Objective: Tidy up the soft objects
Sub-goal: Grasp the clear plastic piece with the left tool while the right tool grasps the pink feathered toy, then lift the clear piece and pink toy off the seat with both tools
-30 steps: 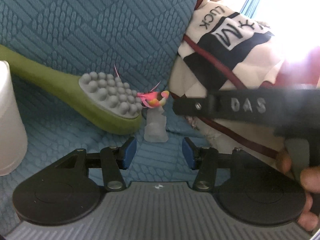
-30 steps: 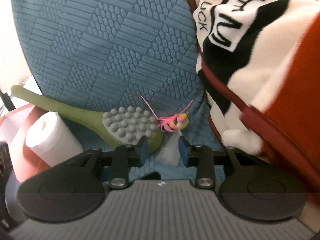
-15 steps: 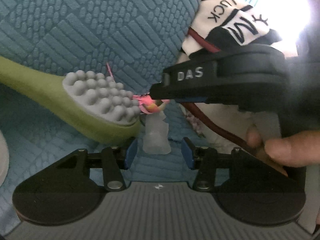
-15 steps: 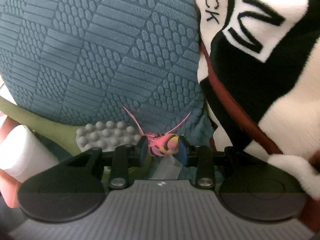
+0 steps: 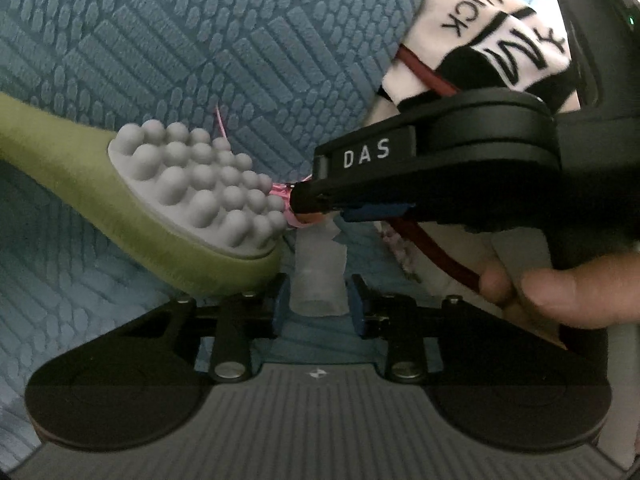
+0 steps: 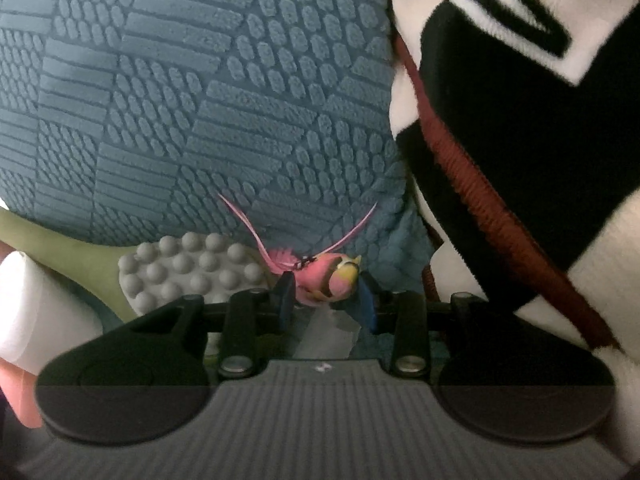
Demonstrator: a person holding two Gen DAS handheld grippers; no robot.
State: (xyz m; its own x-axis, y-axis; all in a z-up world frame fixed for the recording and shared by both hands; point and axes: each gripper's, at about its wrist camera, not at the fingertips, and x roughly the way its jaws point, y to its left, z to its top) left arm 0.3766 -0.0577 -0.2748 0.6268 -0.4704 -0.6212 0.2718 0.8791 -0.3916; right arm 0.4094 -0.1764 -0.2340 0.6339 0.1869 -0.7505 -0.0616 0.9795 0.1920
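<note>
A teal textured cushion [image 6: 192, 112] fills most of both views, running from about nine o'clock up past twelve. At one to three o'clock a plush blanket [image 6: 520, 128] in white and black with dark red piping leans against it, its letters readable in the left wrist view. A green massage brush [image 5: 132, 200] with grey rounded nubs lies across the cushion's foot at nine to ten o'clock, its head just beside the task's thing. A white roll [image 6: 28, 312] shows at the nine o'clock edge of the right wrist view. The right claw [image 6: 326, 300] is closed on the small pink bird figure [image 6: 328, 280], its blue pads pressing both flanks; two thin pink feathers rise from the bird toward eleven and one o'clock. The bird sits on a clear plastic stand [image 5: 318, 272], and the left claw [image 5: 318, 304] has that stand between its pads, jaws closing, with slim gaps visible on each side. A person's fingers [image 5: 560, 288] wrap the right claw's handle at three o'clock.
</note>
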